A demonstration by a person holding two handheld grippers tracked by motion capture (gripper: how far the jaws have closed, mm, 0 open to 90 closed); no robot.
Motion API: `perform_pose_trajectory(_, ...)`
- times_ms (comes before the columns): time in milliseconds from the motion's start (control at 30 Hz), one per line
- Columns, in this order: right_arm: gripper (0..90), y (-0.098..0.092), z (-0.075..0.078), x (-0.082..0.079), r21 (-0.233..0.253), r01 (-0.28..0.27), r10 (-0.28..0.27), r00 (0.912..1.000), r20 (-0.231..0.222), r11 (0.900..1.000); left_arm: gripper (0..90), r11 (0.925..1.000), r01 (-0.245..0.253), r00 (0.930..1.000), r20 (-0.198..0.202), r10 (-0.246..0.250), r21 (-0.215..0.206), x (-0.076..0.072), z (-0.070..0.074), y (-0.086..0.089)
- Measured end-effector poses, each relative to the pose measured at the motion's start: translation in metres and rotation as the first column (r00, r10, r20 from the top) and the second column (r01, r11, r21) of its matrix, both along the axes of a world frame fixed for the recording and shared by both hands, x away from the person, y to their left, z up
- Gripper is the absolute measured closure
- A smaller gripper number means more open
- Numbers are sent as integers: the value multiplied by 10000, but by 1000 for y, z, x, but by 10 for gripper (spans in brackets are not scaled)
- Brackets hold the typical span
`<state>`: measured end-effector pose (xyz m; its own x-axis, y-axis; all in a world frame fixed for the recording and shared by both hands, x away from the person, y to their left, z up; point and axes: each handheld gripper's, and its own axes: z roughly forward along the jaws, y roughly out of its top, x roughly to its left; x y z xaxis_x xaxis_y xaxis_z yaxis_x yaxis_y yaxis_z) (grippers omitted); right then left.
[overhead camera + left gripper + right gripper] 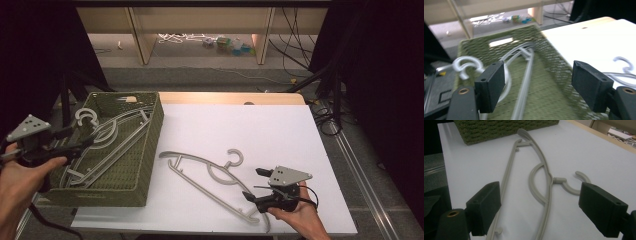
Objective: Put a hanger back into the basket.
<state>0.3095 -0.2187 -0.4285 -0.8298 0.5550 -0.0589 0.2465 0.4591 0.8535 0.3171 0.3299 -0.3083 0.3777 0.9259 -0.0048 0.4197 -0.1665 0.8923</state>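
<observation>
While my right gripper [256,183] hangs wide open and empty just above the table's [280,130] near edge, a grey hanger [212,172] lies flat on the white top between its jaws, hook [571,183] toward the right jaw. My left gripper [80,140], also open and empty, hovers over the green basket [150,145] holding more hangers [112,132]. I can read no writing anywhere.
</observation>
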Motion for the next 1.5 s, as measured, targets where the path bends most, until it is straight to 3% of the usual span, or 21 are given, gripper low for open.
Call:
perform_pose_trajectory(133,187,-1,0,0,-16,82,-82,10000,-2,10000,263,9969,644,9978,187,-636,-447,-22,6,-28)
perform_pose_trajectory(200,187,-2,0,0,-10,132,-132,9999,1,9999,253,9919,1129,9932,343,-1110,-579,-32,6,-42)
perform_pose_trajectory(233,187,-2,0,0,12,109,-109,9999,-14,9999,253,9878,1449,9888,447,-1424,-576,-36,5,-48)
perform_pose_trajectory(333,180,-2,0,0,60,268,-268,9996,20,9996,248,9701,2125,9753,864,-2032,-1171,-45,-4,-71)
perform_pose_trajectory(367,180,-2,-1,0,57,271,-271,9996,31,9996,246,9639,2189,9737,980,-2057,-1514,-48,-9,-81)
perform_pose_trajectory(433,180,-2,-1,0,76,327,-327,9995,28,9994,245,9555,2396,9689,1046,-2242,-1719,-49,-18,-94)
perform_pose_trajectory(567,180,-1,-1,0,153,364,-364,9993,-29,9992,231,9439,2817,9565,1279,-2622,-1722,-45,-38,-112)
perform_pose_trajectory(733,177,-2,-3,1,153,507,-508,9987,81,9986,206,9277,3156,9469,1300,-2941,-1993,-42,-62,-132)
perform_pose_trajectory(933,170,1,-5,1,182,411,-411,9992,-2,9990,191,9048,3778,9249,1244,-3592,-1964,-43,-88,-157)
perform_pose_trajectory(1067,165,2,-9,3,161,457,-456,9989,-76,9988,183,8974,3952,9170,1420,-3728,-1962,-42,-101,-169)
perform_pose_trajectory(1200,164,1,-10,4,172,512,-510,9986,-142,9985,171,8934,4086,9119,1249,-3909,-1868,-41,-113,-171)
perform_pose_trajectory(1233,164,1,-10,4,164,522,-519,9985,-159,9985,173,8939,4194,9058,1373,-4007,-1582,-39,-115,-170)
perform_pose_trajectory(1267,164,1,-10,4,134,537,-536,9985,-139,9985,172,9013,4062,9120,1294,-3893,-1505,-39,-116,-169)
perform_pose_trajectory(1300,165,2,-10,3,134,534,-533,9986,-60,9985,172,9001,4106,9096,1338,-3933,-1457,-38,-117,-169)
perform_pose_trajectory(1333,165,2,-10,4,151,500,-501,9987,32,9986,172,9015,4004,9151,1228,-3841,-1644,-38,-119,-168)
perform_pose_trajectory(1367,165,2,-10,3,88,468,-468,9989,-18,9989,172,8998,4097,9104,1298,-3929,-1501,-36,-119,-167)
perform_pose_trajectory(1433,165,3,-11,4,86,461,-460,9989,-127,9989,171,8962,4148,9080,1348,-3967,-1573,-35,-120,-166)
perform_pose_trajectory(1500,165,3,-12,5,45,514,-514,9987,-68,9987,171,8972,4109,9100,1317,-3931,-1617,-35,-121,-166)
